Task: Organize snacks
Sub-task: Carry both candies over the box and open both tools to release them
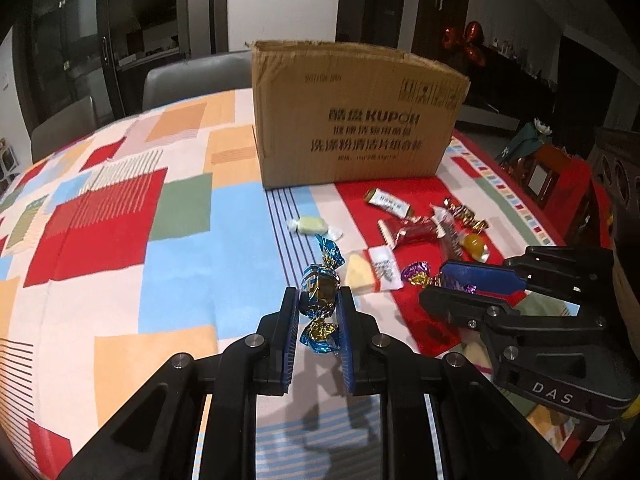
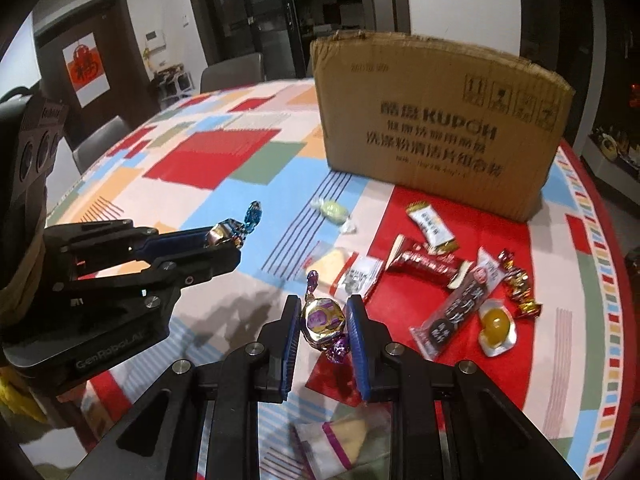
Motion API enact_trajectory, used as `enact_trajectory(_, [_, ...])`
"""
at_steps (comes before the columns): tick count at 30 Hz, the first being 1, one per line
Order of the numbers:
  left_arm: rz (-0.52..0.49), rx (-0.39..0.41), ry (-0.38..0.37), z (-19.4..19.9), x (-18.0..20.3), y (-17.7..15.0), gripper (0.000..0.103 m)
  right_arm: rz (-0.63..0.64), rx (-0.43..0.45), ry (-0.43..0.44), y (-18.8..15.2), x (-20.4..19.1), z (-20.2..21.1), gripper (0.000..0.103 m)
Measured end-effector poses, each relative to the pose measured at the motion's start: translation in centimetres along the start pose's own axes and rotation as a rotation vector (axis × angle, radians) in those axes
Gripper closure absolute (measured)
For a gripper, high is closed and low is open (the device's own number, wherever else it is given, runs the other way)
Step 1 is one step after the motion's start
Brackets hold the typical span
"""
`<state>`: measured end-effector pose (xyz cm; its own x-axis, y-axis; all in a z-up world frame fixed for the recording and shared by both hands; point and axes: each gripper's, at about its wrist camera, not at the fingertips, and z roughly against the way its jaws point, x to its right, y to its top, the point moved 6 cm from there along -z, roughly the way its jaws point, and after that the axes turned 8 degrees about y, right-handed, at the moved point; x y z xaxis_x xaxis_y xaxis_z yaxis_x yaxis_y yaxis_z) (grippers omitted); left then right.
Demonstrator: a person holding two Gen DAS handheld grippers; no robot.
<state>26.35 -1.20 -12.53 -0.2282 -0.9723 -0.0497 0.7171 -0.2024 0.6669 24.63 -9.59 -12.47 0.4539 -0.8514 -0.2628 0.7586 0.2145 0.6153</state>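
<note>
My left gripper is shut on a blue-and-gold foil candy and holds it above the table; it also shows in the right wrist view. My right gripper is shut on a purple-and-gold foil candy, also lifted; it appears in the left wrist view. The open cardboard box stands at the back of the table, also in the right wrist view. Loose snacks lie in front of it: a green candy, a white-gold sweet, a red bar.
A patchwork tablecloth covers the round table. More snacks lie to the right: a cheese packet, a dark bar, a yellow jelly cup, a gold candy. Another packet lies under my right gripper. Grey chairs stand behind.
</note>
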Motion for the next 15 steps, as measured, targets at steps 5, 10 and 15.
enact_trajectory(5, [-0.009,0.039,0.007,1.7,0.6,1.2,0.084,-0.005,0.051,-0.009,1.1,0.0,2.0,0.078])
enact_trajectory(10, [-0.015,0.078,0.000,3.3,1.1,2.7,0.084,-0.014,0.108,-0.017,2.3,0.2,4.1,0.078])
enact_trajectory(15, [-0.041,0.117,-0.004,4.6,1.8,4.5,0.084,-0.020,0.169,-0.032,4.1,0.7,6.2,0.078])
